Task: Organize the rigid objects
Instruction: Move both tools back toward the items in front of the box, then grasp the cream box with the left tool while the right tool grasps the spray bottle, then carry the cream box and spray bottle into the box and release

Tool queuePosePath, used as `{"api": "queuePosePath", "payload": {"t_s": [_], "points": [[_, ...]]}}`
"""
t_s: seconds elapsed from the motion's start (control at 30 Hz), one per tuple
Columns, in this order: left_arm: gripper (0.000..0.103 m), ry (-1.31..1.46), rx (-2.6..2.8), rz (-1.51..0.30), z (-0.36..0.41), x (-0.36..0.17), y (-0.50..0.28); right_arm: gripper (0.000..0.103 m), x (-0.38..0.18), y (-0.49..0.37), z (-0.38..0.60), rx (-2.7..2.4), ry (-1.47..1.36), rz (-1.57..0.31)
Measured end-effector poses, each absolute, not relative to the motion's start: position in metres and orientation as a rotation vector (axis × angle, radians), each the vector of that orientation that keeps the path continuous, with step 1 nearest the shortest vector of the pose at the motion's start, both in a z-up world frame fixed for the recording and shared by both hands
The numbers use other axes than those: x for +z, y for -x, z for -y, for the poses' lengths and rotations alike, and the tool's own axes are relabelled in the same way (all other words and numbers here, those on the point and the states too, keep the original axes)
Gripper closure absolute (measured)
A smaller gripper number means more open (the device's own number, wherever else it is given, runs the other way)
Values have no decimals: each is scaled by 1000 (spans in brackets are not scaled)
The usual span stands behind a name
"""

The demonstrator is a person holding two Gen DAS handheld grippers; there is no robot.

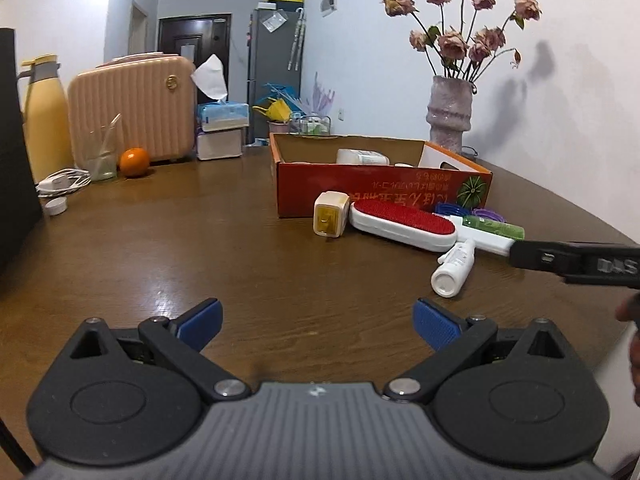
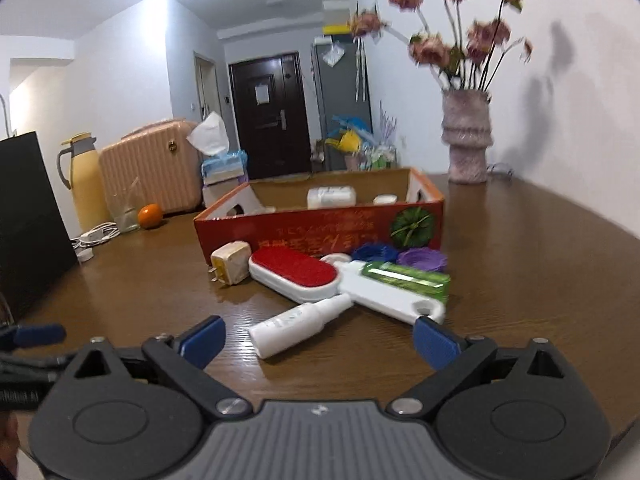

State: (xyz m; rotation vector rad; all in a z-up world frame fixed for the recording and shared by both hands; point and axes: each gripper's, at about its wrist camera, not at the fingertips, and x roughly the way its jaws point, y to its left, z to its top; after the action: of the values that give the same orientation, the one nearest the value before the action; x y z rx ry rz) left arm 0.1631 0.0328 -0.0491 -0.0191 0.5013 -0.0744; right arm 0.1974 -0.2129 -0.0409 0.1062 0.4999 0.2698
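A red cardboard box [image 1: 360, 190] [image 2: 304, 236] stands on the brown table with white items inside. In front of it lie a cream plug adapter [image 1: 330, 219] [image 2: 231, 267], a white lint brush with a red pad [image 1: 404, 223] [image 2: 296, 274], a white spray bottle [image 1: 454, 268] [image 2: 298, 322], a green tube [image 1: 494, 226] [image 2: 408, 278], and blue [image 2: 374, 252] and purple [image 2: 422, 258] ribbed discs. My left gripper [image 1: 318, 322] is open and empty, short of the pile. My right gripper [image 2: 320, 340] is open around the bottle's base, its right pad by the brush handle.
At the back left stand a yellow flask [image 1: 44, 120], a pink case [image 1: 132, 108], a glass [image 1: 102, 156], an orange [image 1: 135, 162], a tissue box [image 1: 222, 118] and a white cable [image 1: 64, 182]. A vase of dried roses [image 1: 450, 114] stands behind the box. A black object [image 2: 28, 216] is at far left.
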Motion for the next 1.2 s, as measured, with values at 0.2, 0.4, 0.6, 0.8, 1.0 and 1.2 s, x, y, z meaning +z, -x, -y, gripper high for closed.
{"api": "queuePosePath", "payload": {"t_s": [0.2, 0.4, 0.6, 0.8, 1.0, 1.2], "points": [[0, 6, -112, -517, -38, -49, -229, 24, -60, -244, 183, 272, -135, -571], [6, -41, -139, -506, -27, -51, -309, 50, -70, -267, 174, 272, -103, -617], [37, -118, -180, -558, -16, -61, -364, 61, -66, -264, 196, 248, 14, -671], [71, -109, -248, -583, -14, -68, -371, 63, -77, -279, 204, 234, 23, -672], [71, -104, -187, -565, -17, -65, -342, 75, -78, -285, 196, 252, 63, -647], [71, 14, -163, -545, -27, -55, -286, 76, -77, -264, 208, 271, 27, -643]]}}
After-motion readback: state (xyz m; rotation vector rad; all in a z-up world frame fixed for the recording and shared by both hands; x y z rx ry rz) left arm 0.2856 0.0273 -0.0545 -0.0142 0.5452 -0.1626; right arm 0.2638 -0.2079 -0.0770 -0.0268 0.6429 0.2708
